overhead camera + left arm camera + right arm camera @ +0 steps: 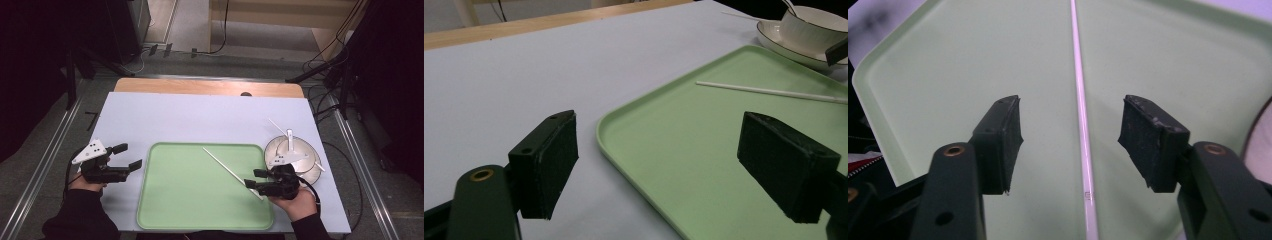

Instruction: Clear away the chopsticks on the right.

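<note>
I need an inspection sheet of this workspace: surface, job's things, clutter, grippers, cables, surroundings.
Surface: white table, wooden strip along far edge.
Job's things: white stick lying on green tray; bowl on saucer beside the tray, utensil inside.
Clutter: another thin stick by the bowl.
Grippers: left gripper open, beside the tray; right gripper open, stick between its jaws, untouched.
Cables: one trails from each gripper; more on the floor.
Surroundings: dark stands, metal rails.
</note>
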Tool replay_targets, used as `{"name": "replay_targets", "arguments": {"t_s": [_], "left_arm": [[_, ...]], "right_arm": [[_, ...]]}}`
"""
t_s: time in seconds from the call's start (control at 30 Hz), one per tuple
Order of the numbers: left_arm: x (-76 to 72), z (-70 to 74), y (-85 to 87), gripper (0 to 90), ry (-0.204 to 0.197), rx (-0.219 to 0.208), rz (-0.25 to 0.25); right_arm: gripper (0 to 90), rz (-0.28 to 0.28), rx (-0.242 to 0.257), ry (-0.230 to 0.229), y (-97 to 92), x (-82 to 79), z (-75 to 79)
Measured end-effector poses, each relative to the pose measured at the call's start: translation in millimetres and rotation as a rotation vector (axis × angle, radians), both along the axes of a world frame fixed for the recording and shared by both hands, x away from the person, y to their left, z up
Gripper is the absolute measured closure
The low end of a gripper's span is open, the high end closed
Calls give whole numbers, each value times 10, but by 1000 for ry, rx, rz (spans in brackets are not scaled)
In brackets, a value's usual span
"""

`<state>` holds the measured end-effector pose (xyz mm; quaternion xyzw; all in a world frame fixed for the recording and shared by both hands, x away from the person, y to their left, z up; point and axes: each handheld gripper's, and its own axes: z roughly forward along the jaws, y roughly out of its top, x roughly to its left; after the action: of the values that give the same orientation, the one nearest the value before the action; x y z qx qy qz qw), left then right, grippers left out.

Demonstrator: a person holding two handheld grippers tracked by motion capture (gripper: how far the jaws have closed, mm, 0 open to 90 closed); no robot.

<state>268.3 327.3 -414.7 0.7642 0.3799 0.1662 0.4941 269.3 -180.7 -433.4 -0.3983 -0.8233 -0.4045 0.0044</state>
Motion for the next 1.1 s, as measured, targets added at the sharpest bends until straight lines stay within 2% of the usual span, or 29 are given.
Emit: {"name": "replay_targets", "arguments": {"t_s": [0.17,0.33,0.57,0.7,0.97,1.1], "left_arm": [[0,0,1,167,-2,0,-3],[2,-2,-2,167,2,-3,-2],[1,-1,-1,167,4,-3,-3],[0,-1,-3,167,3,-3,-3],[0,-3,-5,167,4,1,-7],[0,-4,-6,167,4,2,-9]], "right_arm": [[386,-21,35,-20,-92,4,93],[360,-51,33,-34,-197,-1,159],[311,-79,66,-68,-356,-10,258],[293,-102,76,-69,-438,2,293],[279,-151,63,-102,-554,17,410],[278,-176,61,-99,-671,41,428]]}}
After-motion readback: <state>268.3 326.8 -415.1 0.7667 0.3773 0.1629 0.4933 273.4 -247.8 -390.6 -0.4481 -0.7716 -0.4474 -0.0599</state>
